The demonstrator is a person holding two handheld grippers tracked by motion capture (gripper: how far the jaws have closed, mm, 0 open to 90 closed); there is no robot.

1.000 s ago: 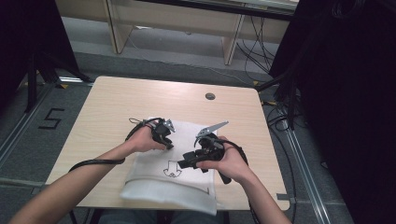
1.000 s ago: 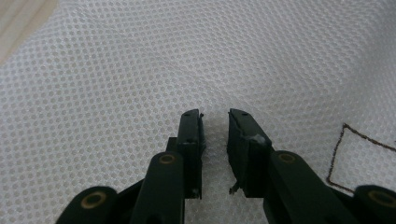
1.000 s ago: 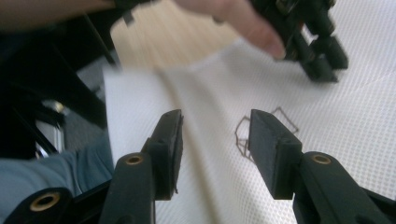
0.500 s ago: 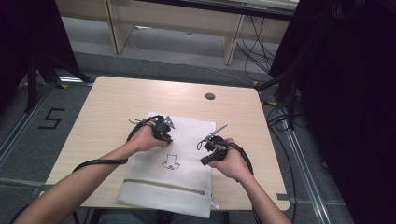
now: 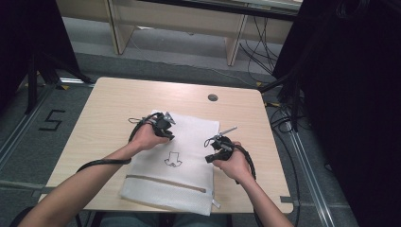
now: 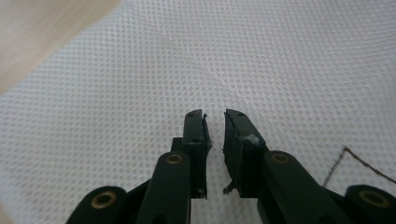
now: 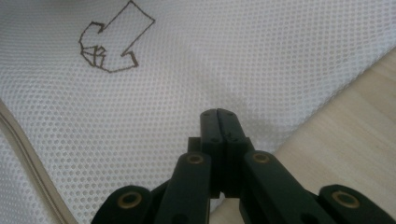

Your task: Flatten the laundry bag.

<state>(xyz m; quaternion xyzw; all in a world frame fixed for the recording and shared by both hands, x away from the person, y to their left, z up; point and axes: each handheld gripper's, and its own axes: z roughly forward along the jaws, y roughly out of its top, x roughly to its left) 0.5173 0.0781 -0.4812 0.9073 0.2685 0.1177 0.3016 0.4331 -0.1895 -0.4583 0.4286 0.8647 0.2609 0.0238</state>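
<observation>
My left gripper [image 6: 215,116] sits over the white mesh bag [image 5: 189,142], jaws a little apart. The bag lies flat near the desk's [image 5: 118,99] front edge. My right gripper [image 7: 218,113] is pressed closed at the bag's right edge, holding nothing.

Light wooden table [image 5: 118,101], grey floor [image 5: 28,118], wooden desk legs [image 5: 116,28] behind, black cables [image 5: 257,49]
</observation>
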